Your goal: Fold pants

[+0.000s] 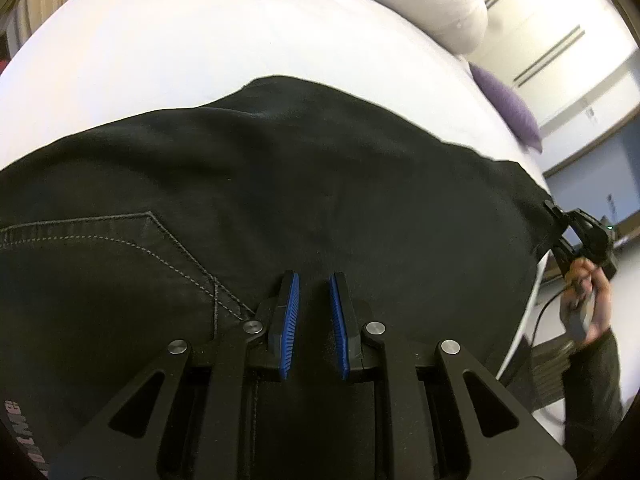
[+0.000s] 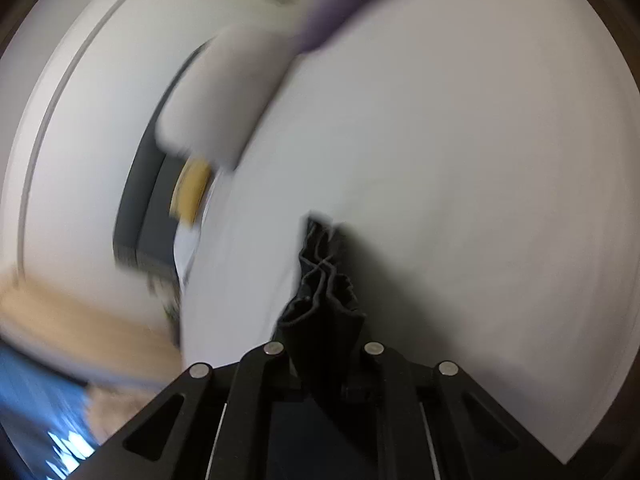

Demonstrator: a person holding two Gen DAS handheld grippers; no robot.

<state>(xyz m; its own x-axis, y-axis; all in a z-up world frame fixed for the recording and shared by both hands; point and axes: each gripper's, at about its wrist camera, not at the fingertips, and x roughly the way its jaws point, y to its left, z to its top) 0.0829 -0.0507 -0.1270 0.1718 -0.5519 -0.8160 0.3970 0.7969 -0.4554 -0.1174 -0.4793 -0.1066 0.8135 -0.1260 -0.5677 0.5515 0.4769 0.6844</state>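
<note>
Black pants (image 1: 280,184) lie spread across a white bed (image 1: 180,40), a stitched back pocket (image 1: 120,248) at the left. My left gripper (image 1: 314,284) hovers low over the pants, its blue-padded fingers (image 1: 290,312) apart with nothing between them. My right gripper (image 1: 560,216) shows at the far right of the left wrist view, clamped on the end of the pants. In the blurred right wrist view, the right gripper (image 2: 324,344) is shut on a bunched hem of the black pants (image 2: 324,304), which covers its fingertips.
A white pillow (image 1: 432,0) and a purple pillow (image 1: 508,108) lie at the head of the bed. The bed's edge (image 1: 528,308) runs just right of the pants. The right wrist view shows a white wall (image 2: 80,100) and wooden furniture (image 2: 80,332), blurred.
</note>
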